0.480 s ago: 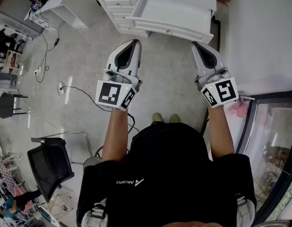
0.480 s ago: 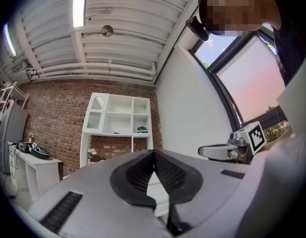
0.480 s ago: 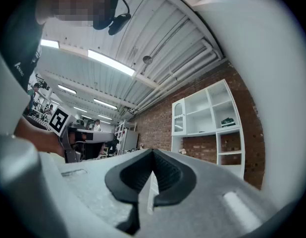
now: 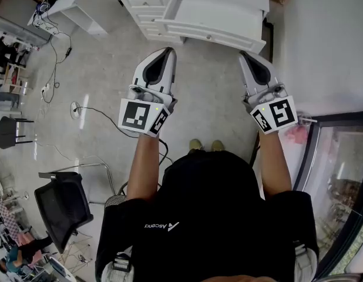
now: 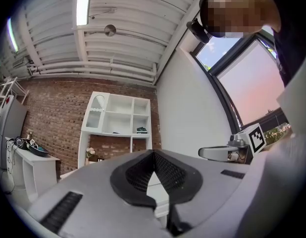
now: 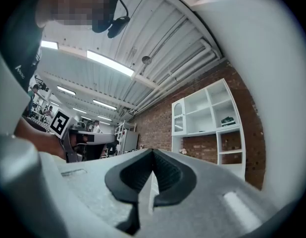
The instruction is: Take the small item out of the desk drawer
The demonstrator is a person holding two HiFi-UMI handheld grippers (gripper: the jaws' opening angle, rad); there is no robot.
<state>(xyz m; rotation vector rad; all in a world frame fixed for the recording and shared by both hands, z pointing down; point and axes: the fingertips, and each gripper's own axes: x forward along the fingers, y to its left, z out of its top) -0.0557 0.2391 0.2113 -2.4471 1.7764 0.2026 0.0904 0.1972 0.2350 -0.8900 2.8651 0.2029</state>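
The white desk (image 4: pixel 228 7) stands at the top of the head view, its stack of small drawers (image 4: pixel 147 12) on the left side. No small item shows in any view. My left gripper (image 4: pixel 168 51) is held above the floor just short of the desk front, its jaws shut and empty. My right gripper (image 4: pixel 243 56) is level with it to the right, also shut with nothing in it. In the left gripper view the left gripper (image 5: pixel 154 155) points up at a white shelf unit (image 5: pixel 118 118). The right gripper (image 6: pixel 153 155) shows its tips meeting.
A black office chair (image 4: pixel 61 207) stands at the lower left, and a black cable (image 4: pixel 99 113) runs over the grey floor. A white wall (image 4: pixel 328 46) and a glass pane (image 4: pixel 340 181) close the right side. Something pink (image 4: pixel 296 135) lies near the pane.
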